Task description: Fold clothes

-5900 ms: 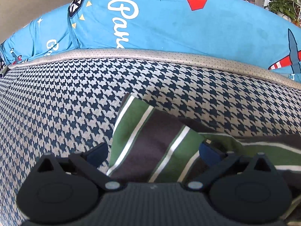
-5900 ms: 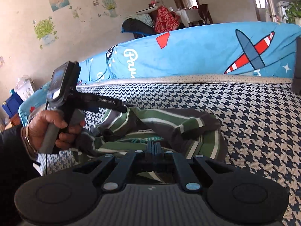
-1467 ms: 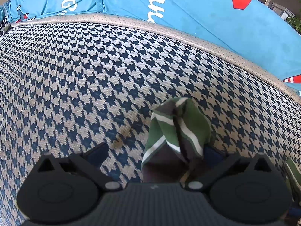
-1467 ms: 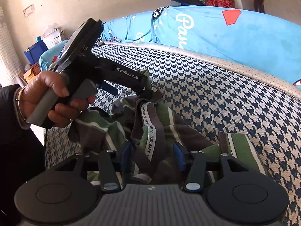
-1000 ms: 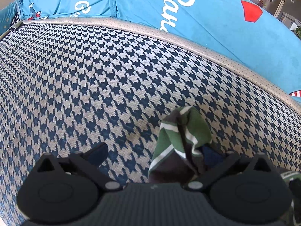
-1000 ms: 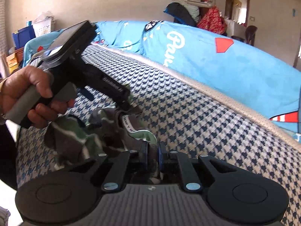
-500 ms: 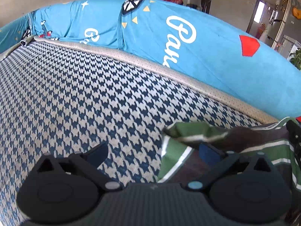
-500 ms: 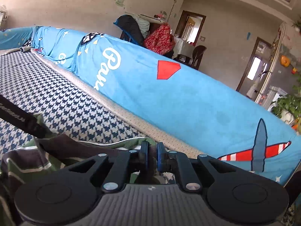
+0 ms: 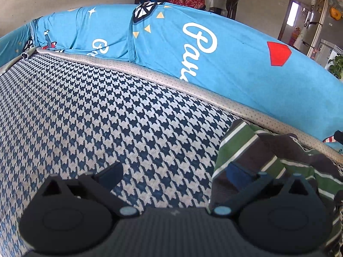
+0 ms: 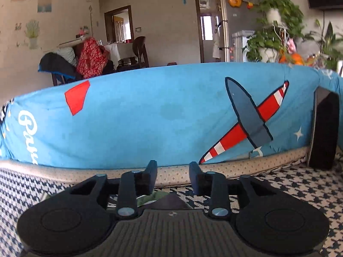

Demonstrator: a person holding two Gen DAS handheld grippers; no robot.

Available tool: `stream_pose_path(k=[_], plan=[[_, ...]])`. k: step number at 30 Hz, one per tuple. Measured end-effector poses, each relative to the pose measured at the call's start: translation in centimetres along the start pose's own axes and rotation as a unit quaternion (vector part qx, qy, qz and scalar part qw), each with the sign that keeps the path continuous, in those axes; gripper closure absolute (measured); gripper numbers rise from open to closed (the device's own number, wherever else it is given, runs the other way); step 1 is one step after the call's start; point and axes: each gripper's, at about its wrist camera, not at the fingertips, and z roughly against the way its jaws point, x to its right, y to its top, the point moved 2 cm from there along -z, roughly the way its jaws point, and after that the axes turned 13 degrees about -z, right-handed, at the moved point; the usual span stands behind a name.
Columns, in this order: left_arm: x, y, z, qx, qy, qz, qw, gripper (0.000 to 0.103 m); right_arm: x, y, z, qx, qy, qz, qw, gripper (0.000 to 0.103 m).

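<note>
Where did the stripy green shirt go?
The green, brown and white striped shirt lies at the lower right of the left wrist view, on the houndstooth sofa seat near the blue printed backrest cover, against the left gripper's right finger.

From the left wrist I saw the striped garment [image 9: 253,150] run off the right edge, its lower part hidden behind the left gripper [image 9: 174,174]. From the right wrist, only scraps showed beneath the right gripper [image 10: 172,176].

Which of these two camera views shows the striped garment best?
The left wrist view: the striped garment lies spread over the sofa seat, stripes plain. The right wrist view shows only a green scrap behind the open right gripper.
</note>
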Motion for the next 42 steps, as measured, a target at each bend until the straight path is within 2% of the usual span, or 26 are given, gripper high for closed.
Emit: stream_pose_path(k=[2, 9, 12, 15, 20, 22, 25, 28, 30, 31, 32, 33, 34, 35, 37, 39, 42], plan=[[0.6, -0.1, 0.0, -0.005, -0.004, -0.008, 0.9999, 0.000, 1.0, 0.8, -0.4, -0.003, -0.009, -0.036, 0.999, 0.062], [2.0, -0.7, 0.7, -0.006, -0.015, -0.029, 0.9995, 0.000, 0.5, -0.2, 2.7, -0.017, 0.004, 0.026, 0.999, 0.062], [2.3, -0.9, 1.2, -0.003, -0.020, -0.036, 0.9992, 0.000, 1.3, -1.2, 4.7, -0.035, 0.012, 0.025, 0.999, 0.059], [2.7, -1.0, 1.7, -0.002, -0.030, -0.040, 0.9988, 0.000, 1.7, -3.0, 7.0, -0.055, 0.021, 0.048, 0.997, 0.058], [3.2, -1.2, 2.2, 0.001, -0.035, -0.049, 0.9982, 0.000, 2.3, -6.2, 10.7, -0.088, 0.034, 0.089, 0.991, 0.036], [3.4, -1.3, 2.3, -0.001, -0.038, -0.048, 0.9981, 0.000, 1.6, -7.6, 11.5, -0.084, 0.036, 0.139, 0.986, 0.036], [4.1, -1.7, 2.3, -0.005, -0.043, -0.053, 0.9976, 0.000, 1.2, -9.1, 11.3, -0.090, 0.039, 0.180, 0.979, 0.036], [5.2, -2.2, 2.2, -0.007, -0.046, -0.070, 0.9965, 0.000, 1.4, -10.1, 10.2, -0.103, 0.026, 0.189, 0.976, 0.036], [5.8, -2.5, 2.1, -0.009, -0.050, -0.080, 0.9955, 0.000, 1.5, -10.4, 9.6, -0.105, 0.023, 0.186, 0.977, 0.037], [6.2, -2.6, 2.0, -0.012, -0.052, -0.083, 0.9951, 0.000, 1.6, -10.5, 9.3, -0.105, 0.021, 0.184, 0.977, 0.047], [6.5, -2.7, 1.9, -0.014, -0.054, -0.087, 0.9946, 0.000, 1.7, -10.4, 9.1, -0.103, 0.016, 0.178, 0.978, 0.061], [6.7, -2.9, 1.8, -0.016, -0.055, -0.090, 0.9943, 0.000, 1.8, -10.2, 8.9, -0.102, 0.009, 0.172, 0.980, 0.067], [6.9, -3.0, 1.7, -0.018, -0.055, -0.093, 0.9940, 0.000, 2.0, -10.0, 8.7, -0.100, 0.005, 0.161, 0.982, 0.081], [7.0, -3.1, 1.6, -0.019, -0.056, -0.095, 0.9937, 0.000, 2.3, -9.6, 8.7, -0.095, 0.003, 0.144, 0.985, 0.089], [7.2, -3.2, 1.4, -0.023, -0.058, -0.097, 0.9934, 0.000, 3.2, -8.4, 9.0, -0.069, -0.007, 0.107, 0.992, 0.091], [7.3, -3.4, 1.3, -0.027, -0.060, -0.099, 0.9930, 0.000, 4.8, -6.7, 9.6, -0.029, -0.035, 0.050, 0.998, 0.092], [7.7, -3.7, 1.1, -0.031, -0.058, -0.106, 0.9923, 0.000, 8.1, -4.3, 10.7, 0.027, -0.088, -0.064, 0.994, 0.092]])
